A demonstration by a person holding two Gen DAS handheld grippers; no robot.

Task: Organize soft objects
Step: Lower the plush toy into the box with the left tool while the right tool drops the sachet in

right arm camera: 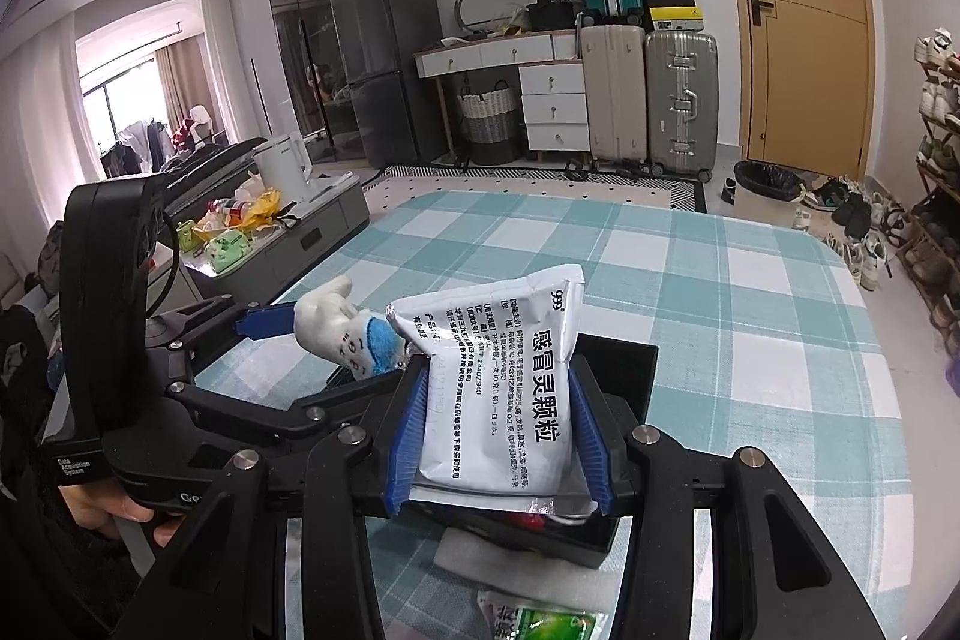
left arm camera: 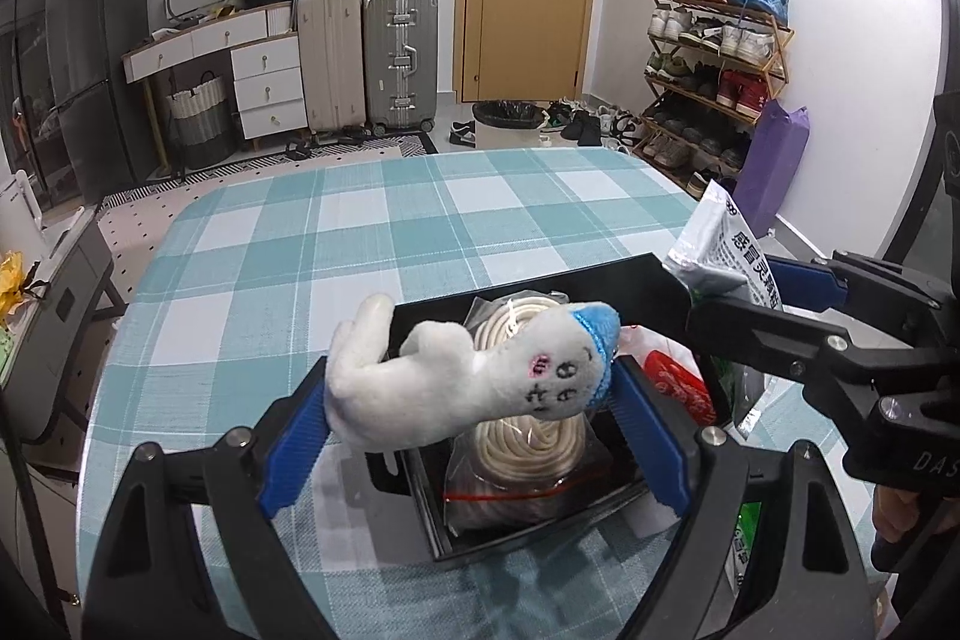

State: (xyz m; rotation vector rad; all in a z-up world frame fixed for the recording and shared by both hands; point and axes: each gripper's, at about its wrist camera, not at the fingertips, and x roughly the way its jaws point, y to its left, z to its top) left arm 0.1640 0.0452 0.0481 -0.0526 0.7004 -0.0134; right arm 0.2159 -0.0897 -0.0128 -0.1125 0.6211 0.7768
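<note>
left wrist view shows the plush toy point(left arm camera: 474, 382), white with a blue tip and a stitched face, clamped across its middle between the blue fingers point(left arm camera: 300, 433) of the left gripper point(left arm camera: 474, 430). it hangs just above the black box point(left arm camera: 636, 280) on the checked table point(left arm camera: 360, 220). in the box lies a bag of coiled cord point(left arm camera: 528, 466), and beside it a red and white packet point(left arm camera: 678, 382).

right wrist view shows the right gripper point(right arm camera: 501, 436) with its fingers closed narrow on a white sachet point(right arm camera: 504, 388) printed with black text, held upright over the near side of the same box point(right arm camera: 624, 364). the toy point(right arm camera: 354, 334) sits off to its left in the other gripper. a green packet point(right arm camera: 552, 625) and a white foam piece point(right arm camera: 510, 559) lie on the table in front of the box, not yet put away.

both soft items look to be on the way into the box, so the step in hand is likely the drop. the toy is bulky and the cord bag already fills much of its side, so it is best lowered until it rests on the bag before the fingers open; released high, it could bounce over the wall. the two grippers are close together, so one should go at a time to keep them from knocking. the sachet is thin and floppy; tipping it flat and sliding it beside the red packet should keep it from standing on the rim.
</note>
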